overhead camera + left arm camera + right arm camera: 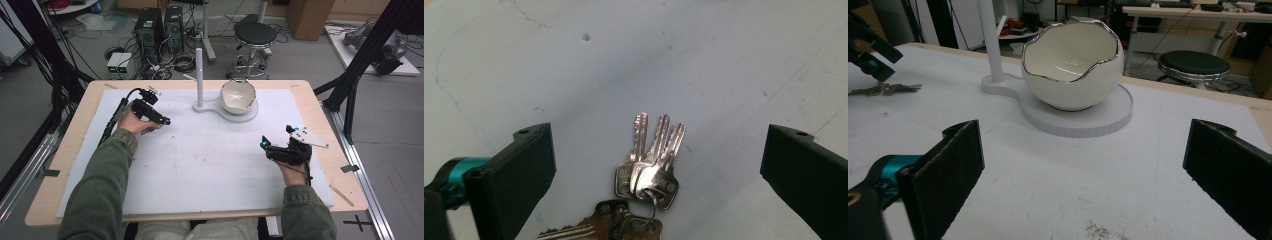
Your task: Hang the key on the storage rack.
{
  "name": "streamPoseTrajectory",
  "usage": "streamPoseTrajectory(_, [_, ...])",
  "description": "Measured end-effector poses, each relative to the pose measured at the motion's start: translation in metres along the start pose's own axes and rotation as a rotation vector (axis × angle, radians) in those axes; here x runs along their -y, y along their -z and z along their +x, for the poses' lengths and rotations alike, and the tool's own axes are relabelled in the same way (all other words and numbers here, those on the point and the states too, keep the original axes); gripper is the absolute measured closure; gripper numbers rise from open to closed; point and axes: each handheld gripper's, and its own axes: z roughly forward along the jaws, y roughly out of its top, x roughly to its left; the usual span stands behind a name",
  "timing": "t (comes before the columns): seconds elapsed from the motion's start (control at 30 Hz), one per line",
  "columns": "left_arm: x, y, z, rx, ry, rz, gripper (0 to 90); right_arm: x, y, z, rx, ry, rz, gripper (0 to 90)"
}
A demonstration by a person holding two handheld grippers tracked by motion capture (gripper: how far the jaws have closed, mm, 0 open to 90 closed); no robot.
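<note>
Keys (646, 175) flat on white mat (674, 60), lower centre of left gripper view, between wide-apart jaws of left gripper (659, 165), untouched. Right gripper (1083, 170) jaws likewise spread, facing egg-shaped bowl (1073, 65) at upper centre.

Wooden table (320, 107) with white mat (210, 165), grey floor (385, 115). Two PC towers (159, 27) at 11 o'clock, black stool (255, 35) at 12, cardboard box (309, 17) at 1, loose cables (182, 62).
</note>
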Motion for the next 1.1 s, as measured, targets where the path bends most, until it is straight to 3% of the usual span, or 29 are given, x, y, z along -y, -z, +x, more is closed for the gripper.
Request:
streamPoseTrajectory(0.23, [0.001, -0.007, 0.004, -0.009, -0.001, 0.022, 4.0, 0.000, 0.000, 0.001, -0.017, 0.009, 0.003, 1.9])
streamPoseTrajectory(0.4, [0.004, -0.009, 0.010, -0.044, 0.008, 0.044, 4.2, 0.000, -0.001, 0.001, -0.017, 0.019, 0.010, 2.0])
streamPoseTrajectory(0.6, [0.007, -0.008, 0.009, -0.069, -0.030, 0.087, 11.1, 0.000, 0.000, 0.002, -0.015, 0.017, 0.004, 2.0])
streamPoseTrajectory(0.87, [0.007, -0.009, 0.008, -0.071, -0.044, 0.094, 21.5, 0.000, -0.002, 0.000, -0.019, 0.014, 0.008, 1.9])
streamPoseTrajectory(1.1, [0.007, -0.014, 0.005, -0.097, -0.066, 0.112, 23.7, 0.000, -0.002, -0.001, -0.018, 0.012, 0.010, 1.9])
